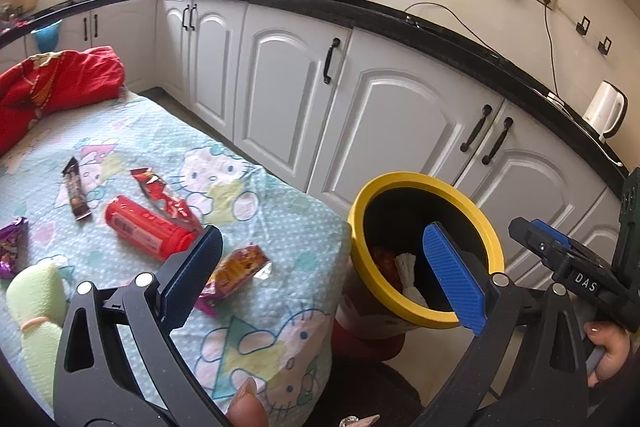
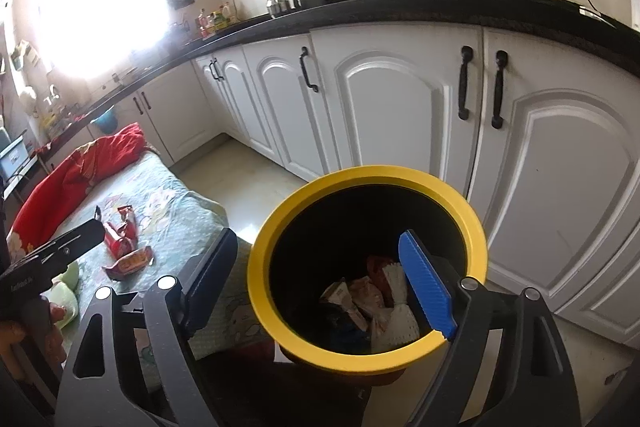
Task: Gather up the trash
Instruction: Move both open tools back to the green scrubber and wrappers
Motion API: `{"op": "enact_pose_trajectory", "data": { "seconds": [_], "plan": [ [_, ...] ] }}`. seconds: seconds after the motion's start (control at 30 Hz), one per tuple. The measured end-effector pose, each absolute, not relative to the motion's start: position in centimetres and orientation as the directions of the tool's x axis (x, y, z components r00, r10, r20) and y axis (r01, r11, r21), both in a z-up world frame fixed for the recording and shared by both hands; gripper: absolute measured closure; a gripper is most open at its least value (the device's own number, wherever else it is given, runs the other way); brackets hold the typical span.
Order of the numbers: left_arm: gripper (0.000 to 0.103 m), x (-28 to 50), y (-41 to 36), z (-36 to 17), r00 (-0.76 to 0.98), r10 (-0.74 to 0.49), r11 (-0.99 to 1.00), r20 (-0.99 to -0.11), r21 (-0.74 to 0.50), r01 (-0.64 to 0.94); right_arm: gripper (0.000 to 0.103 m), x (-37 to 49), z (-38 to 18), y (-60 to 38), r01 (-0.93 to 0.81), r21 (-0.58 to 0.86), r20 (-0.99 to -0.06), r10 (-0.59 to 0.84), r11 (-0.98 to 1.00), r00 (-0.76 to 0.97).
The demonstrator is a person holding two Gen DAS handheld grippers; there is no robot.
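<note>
Left gripper (image 1: 320, 275): held above the near edge of the cloth-covered worktop; its fingers are spread wide and nothing is held between them.
Right gripper (image 2: 320, 283): poised over the bin; its fingers are likewise spread wide and empty, the blue pad (image 2: 426, 287) seen against the bin's mouth.
Bin (image 2: 260, 267): a dark container with a yellow rim, placed just beside the worktop's corner, in front of the white cabinets (image 2: 392, 107). Several crumpled wrappers and a white mesh piece (image 2: 396, 307) are seen lying inside it.
Worktop (image 1: 280, 307): covered by a pale green cartoon-print cloth.
Trash on the worktop: a red bottle (image 1: 148, 233) is laid on its side near the middle; a red wrapper (image 1: 160, 197) is touching it on the far side; a brown bar wrapper (image 1: 76, 193) lies to the left, apart from both; an orange snack packet (image 1: 236, 269) lies nearest the bin side, partly hidden by the left finger; a purple wrapper (image 1: 10, 247) is cut off at the left border.
Other things: a red fabric bundle (image 1: 56, 83) is heaped at the far end of the worktop; a pale green soft object (image 1: 38, 303) is seen at the near left.
Background: a black counter (image 1: 400, 23) carries kettles, with utensils hung on the wall above.
</note>
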State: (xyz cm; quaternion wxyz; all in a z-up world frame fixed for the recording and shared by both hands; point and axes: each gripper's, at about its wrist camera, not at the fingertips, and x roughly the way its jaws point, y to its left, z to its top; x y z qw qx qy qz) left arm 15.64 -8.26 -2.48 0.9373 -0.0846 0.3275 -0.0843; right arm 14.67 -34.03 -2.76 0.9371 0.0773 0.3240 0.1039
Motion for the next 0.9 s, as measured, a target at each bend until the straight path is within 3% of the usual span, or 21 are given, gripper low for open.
{"op": "enact_pose_trajectory", "data": {
  "seconds": [0.9],
  "plan": [
    [0.011, 12.1, -0.4, -1.7, 0.809, -0.047, 0.984, -0.586, -0.164, -0.062, 0.021, 13.9, -2.3, -23.2, -0.354, 0.139, -0.595, 0.364, 0.925, 0.717]
  ]
}}
